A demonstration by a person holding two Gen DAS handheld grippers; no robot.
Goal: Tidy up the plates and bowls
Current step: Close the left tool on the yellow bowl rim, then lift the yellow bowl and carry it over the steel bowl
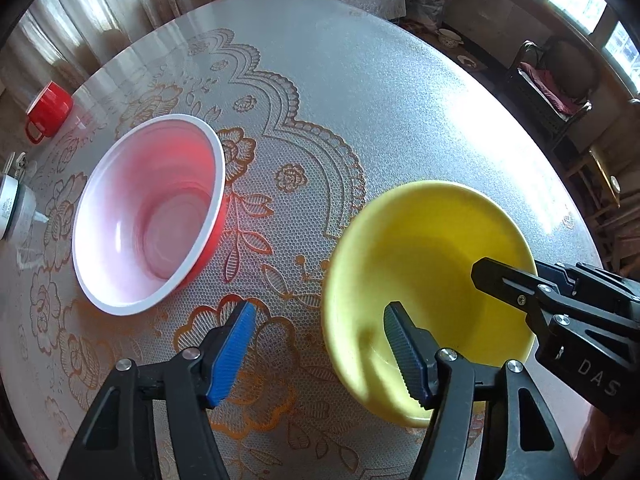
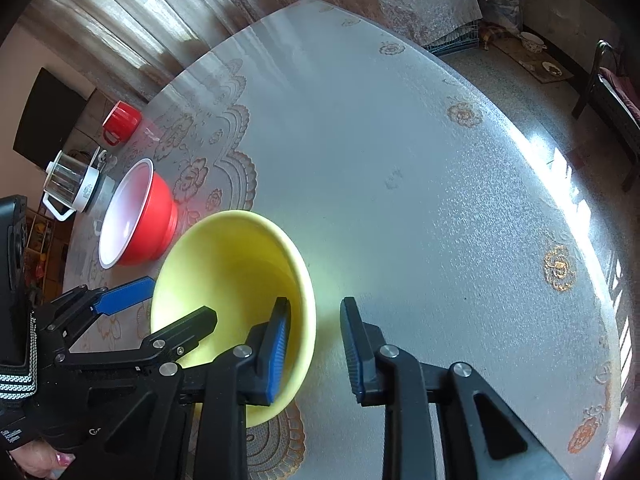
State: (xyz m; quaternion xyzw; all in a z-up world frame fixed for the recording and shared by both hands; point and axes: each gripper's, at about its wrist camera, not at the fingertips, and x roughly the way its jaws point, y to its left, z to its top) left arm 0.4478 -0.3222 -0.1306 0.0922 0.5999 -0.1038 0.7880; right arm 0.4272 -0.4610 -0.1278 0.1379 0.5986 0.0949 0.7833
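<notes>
Through my left wrist camera, my left gripper (image 1: 320, 320) points down at the table (image 1: 380, 92), its blue-padded fingers spread. The left finger hangs over the floral tablecloth, the right one sits inside the yellow bowl (image 1: 424, 240) near its left wall, so the bowl's rim stands between them; I cannot tell whether either pad touches it. The yellow bowl fills the lower right of the frame. To its left, well apart, the red bowl (image 1: 148, 216) with its white inside sits in the middle left. My right gripper (image 1: 500, 280) reaches in from the right edge, one black finger over the yellow bowl's far rim. A red mug (image 1: 48, 114) stands at the upper left edge of the table.

Through my right wrist camera, my right gripper (image 2: 314, 320) straddles the yellow bowl's (image 2: 232, 264) right wall: the left finger is inside the bowl, the right one outside over the cloth. A gap shows between the outer pad and the wall, so the jaws are apart and not pinching. My left gripper (image 2: 168, 304) comes in from the lower left, one blue pad outside the bowl's left rim, the black finger inside. The red bowl (image 2: 152, 216) sits just beyond, at middle left, with a glass jug (image 2: 70, 184) and the red mug (image 2: 120, 120) farther up the left side.
</notes>
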